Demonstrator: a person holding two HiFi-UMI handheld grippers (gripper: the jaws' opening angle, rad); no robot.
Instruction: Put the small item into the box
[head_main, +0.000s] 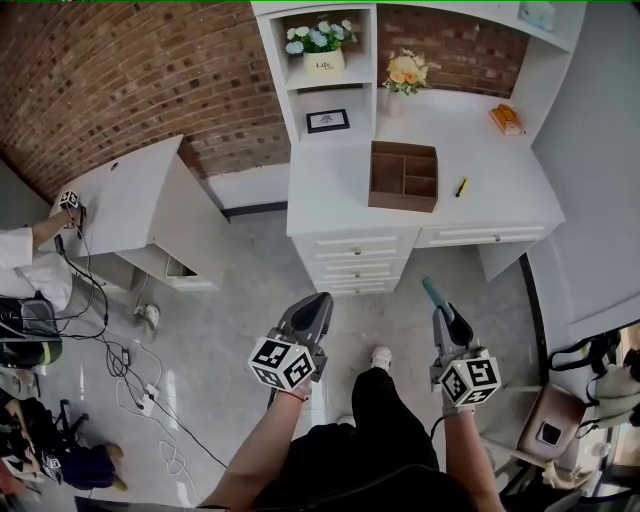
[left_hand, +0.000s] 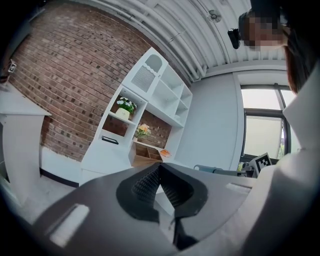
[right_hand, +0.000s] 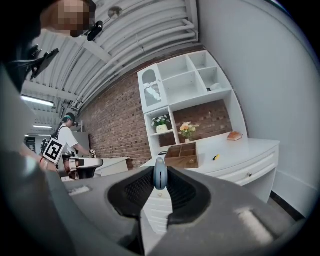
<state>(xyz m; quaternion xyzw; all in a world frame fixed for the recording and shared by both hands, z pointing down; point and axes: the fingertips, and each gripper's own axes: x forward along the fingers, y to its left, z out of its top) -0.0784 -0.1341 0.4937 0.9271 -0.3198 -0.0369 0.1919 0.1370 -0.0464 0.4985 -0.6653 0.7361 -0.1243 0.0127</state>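
The brown wooden box (head_main: 404, 176) with compartments sits on the white desk (head_main: 500, 170) far ahead; it also shows in the right gripper view (right_hand: 182, 156) and the left gripper view (left_hand: 145, 152). My right gripper (head_main: 438, 300) is shut on a small blue item (head_main: 431, 291), which stands upright between the jaw tips (right_hand: 160, 174). My left gripper (head_main: 318, 308) is shut with nothing in it, its jaws meeting at the tips (left_hand: 159, 172). Both grippers hang over the grey floor, well short of the desk.
A yellow pen-like thing (head_main: 461, 187) and an orange object (head_main: 506, 118) lie on the desk. Flowers (head_main: 408, 70) stand on the shelf unit. At the left is a second white table (head_main: 130, 205), with a person's arm (head_main: 25, 245) reaching it and cables (head_main: 130, 365) on the floor.
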